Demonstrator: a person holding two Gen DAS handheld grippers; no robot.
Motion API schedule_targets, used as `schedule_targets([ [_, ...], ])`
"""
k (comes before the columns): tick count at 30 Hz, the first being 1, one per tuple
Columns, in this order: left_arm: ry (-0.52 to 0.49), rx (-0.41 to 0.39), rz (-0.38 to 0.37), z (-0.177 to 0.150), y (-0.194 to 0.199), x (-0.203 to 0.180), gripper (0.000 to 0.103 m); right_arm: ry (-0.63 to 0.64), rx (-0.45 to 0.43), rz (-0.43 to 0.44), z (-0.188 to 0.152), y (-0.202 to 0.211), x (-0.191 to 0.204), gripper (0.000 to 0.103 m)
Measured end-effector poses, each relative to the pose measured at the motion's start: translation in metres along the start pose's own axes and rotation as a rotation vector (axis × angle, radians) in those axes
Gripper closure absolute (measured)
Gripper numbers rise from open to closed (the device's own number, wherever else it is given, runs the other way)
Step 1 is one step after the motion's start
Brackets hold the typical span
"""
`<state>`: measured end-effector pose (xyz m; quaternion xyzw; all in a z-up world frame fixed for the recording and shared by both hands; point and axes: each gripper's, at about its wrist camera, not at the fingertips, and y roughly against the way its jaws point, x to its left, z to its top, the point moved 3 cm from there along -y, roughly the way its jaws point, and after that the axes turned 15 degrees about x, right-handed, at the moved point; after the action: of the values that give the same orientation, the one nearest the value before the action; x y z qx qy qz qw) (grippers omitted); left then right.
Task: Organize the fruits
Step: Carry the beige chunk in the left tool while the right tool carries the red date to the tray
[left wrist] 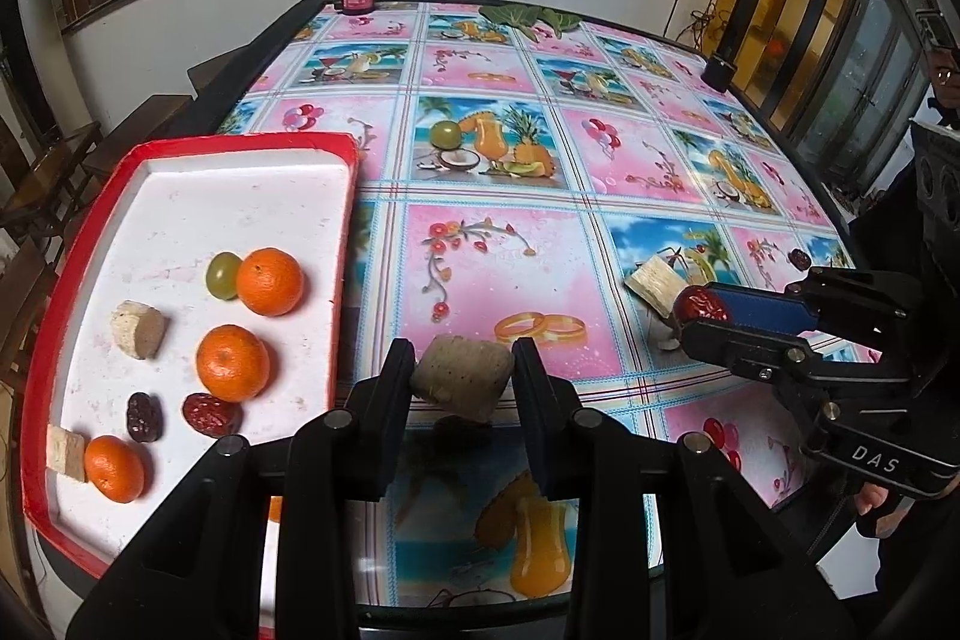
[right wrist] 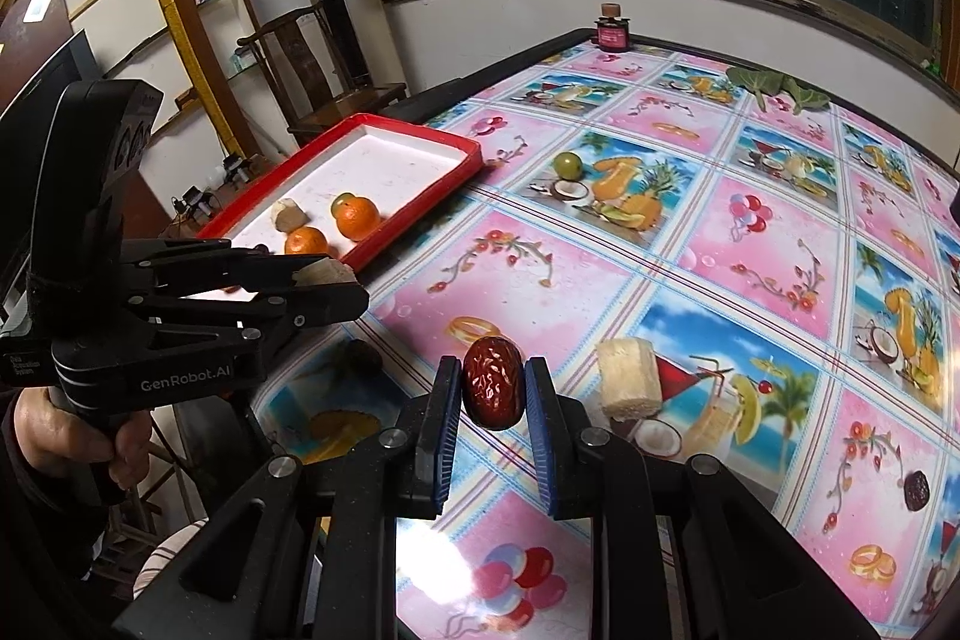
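I have both grippers loaded and lifted off the table [left wrist: 600, 172], each carrying one piece toward the red tray [left wrist: 180, 148], which I'll use as my landmark. The left gripper [left wrist: 462, 370] is clamped on a beige cut chunk [left wrist: 462, 379], sugarcane by the look of it, though I can't be sure from here. Its jaws are set fairly narrow, pads pressing the chunk's two sides, and it hangs just off the tray's near right rim, so a short swing should put it over the white floor.

The right gripper [right wrist: 495, 388] has its jaws nearly closed on a wrinkled red date [right wrist: 493, 382], gripped across its narrow waist with the long axis upright, which keeps the small fruit from rolling out. It sits well to the right of the tray.

Inside the tray, three oranges [left wrist: 233, 363], a green grape [left wrist: 223, 274], two dates [left wrist: 207, 413] and two cut chunks [left wrist: 138, 329] are already collected, the grape touching the farthest orange.

Still loose on the cloth, far right of the tray: a pale chunk [right wrist: 627, 379] and a dark date [right wrist: 916, 490]. Those are left to fetch once both loads are dropped.
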<state>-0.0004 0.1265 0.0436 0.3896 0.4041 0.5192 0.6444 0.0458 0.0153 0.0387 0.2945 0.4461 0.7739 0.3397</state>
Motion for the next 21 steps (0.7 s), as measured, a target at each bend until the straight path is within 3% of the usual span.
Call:
schedule_targets([
  [6, 0.042, -0.028, 0.003, -0.009, 0.019, 0.022, 0.072, 0.021, -0.01, 0.012, 0.008, 0.001, 0.01, 0.082],
  [21, 0.282, -0.073, 0.058, -0.041, 0.049, 0.122, 0.072, 0.099, -0.028, 0.054, 0.04, -0.002, 0.042, 0.082],
])
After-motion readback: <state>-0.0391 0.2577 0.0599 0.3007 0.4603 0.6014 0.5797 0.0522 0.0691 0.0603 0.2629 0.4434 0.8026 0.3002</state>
